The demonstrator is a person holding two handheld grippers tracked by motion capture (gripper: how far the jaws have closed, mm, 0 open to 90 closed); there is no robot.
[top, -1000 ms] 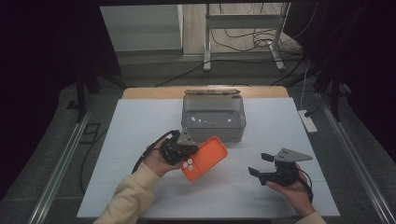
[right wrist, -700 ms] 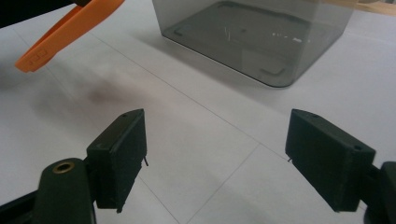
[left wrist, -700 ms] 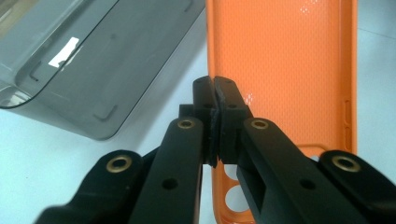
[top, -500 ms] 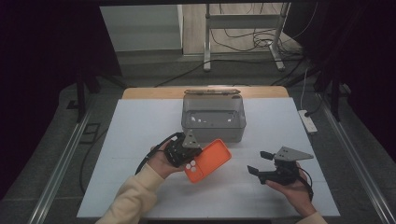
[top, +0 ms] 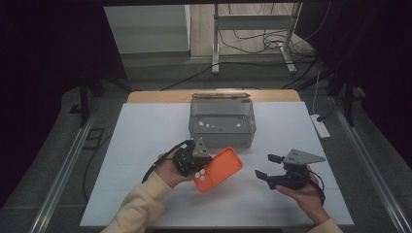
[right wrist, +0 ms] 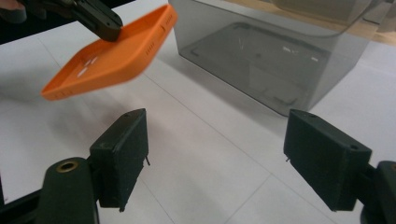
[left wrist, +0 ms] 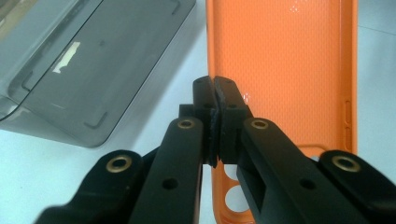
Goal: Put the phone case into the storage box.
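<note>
Two grippers in play here, and only one is doing any work: the left gripper (top: 198, 160) has its jaws pinched tight on the long edge of an orange phone case (top: 219, 170), holding it up off the white table (top: 145, 141), tilted, roughly in the middle of the near half and just in front of the smoky grey plastic box (top: 222, 124). The right gripper (top: 272, 167) sits toward the near right part of the table with its jaws spread wide and nothing between them, pointed at the case. What worries me, just judging from this: that pinch is on a thin soft rim, close to the camera-hole end, so most of the case hangs out past the pads. It's floppy silicone by the look of it, so it could pivot or peel out of the grip if the hand swings quickly. If the plan is to drop it in the box, the far corner of the case could catch the box's front wall, since the case is long and already angled. And if the right gripper comes in to take over, closing on the flexing middle instead of an edge could just fold it or knock it loose onto the table.
</note>
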